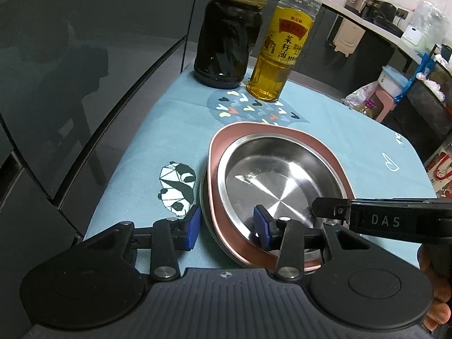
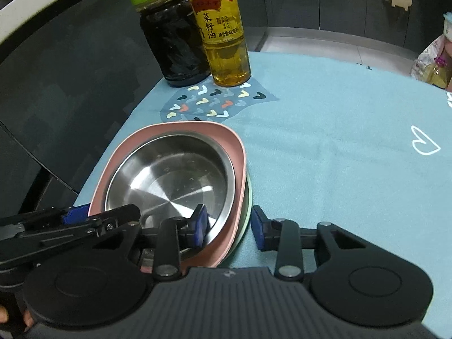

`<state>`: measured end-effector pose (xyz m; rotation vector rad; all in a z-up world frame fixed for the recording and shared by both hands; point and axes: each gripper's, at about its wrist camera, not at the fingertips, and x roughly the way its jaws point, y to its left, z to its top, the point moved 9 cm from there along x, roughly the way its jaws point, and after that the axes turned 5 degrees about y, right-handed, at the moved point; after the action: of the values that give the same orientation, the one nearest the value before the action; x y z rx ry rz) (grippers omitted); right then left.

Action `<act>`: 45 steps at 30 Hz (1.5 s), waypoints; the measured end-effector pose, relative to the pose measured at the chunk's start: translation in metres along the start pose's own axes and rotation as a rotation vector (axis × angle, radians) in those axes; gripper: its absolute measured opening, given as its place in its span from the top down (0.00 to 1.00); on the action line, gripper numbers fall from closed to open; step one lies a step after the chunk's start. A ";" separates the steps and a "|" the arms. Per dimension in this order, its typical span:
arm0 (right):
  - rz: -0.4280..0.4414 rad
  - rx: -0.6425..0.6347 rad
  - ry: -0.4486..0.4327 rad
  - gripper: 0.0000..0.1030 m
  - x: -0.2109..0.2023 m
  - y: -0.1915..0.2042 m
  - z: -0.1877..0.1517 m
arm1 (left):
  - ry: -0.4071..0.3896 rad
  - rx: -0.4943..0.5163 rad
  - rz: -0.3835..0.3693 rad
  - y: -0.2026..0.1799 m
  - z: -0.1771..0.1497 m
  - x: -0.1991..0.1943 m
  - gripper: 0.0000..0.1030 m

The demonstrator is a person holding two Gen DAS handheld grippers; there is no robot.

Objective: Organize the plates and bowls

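Note:
A steel bowl (image 1: 271,175) (image 2: 172,178) sits nested in a pink rounded-square dish (image 1: 226,135) (image 2: 197,130). Under them lies a pale green plate (image 2: 248,197), with only its edge showing. My left gripper (image 1: 226,227) straddles the stack's near left rim, one blue pad outside on the cloth and the other inside the bowl, not visibly clamped. My right gripper (image 2: 229,224) straddles the near right rim in the same way. A thin strip of cloth shows between its outer pad (image 2: 258,226) and the plate edge.
A dark vinegar bottle (image 1: 226,48) and a yellow oil bottle (image 1: 279,56) stand at the back of the teal tablecloth (image 1: 158,130). A dark glossy cabinet (image 1: 70,84) runs along the table's left side. Bare cloth (image 2: 353,155) lies to the right of the stack.

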<state>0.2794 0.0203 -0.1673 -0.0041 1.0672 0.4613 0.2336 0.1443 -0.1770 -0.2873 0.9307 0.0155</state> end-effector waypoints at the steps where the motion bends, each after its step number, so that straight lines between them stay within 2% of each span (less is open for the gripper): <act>1: -0.001 0.003 -0.003 0.80 -0.001 0.000 0.000 | 0.001 -0.004 0.001 0.000 0.000 -0.001 0.63; 28: 0.025 0.015 -0.121 0.80 -0.069 0.009 -0.008 | -0.112 0.014 0.005 -0.021 -0.001 -0.066 0.63; 45: 0.025 0.051 -0.192 0.80 -0.119 0.000 -0.048 | -0.142 0.063 -0.025 -0.052 -0.035 -0.110 0.63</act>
<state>0.1921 -0.0339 -0.0905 0.0967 0.8910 0.4477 0.1469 0.0979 -0.0979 -0.2362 0.7854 -0.0168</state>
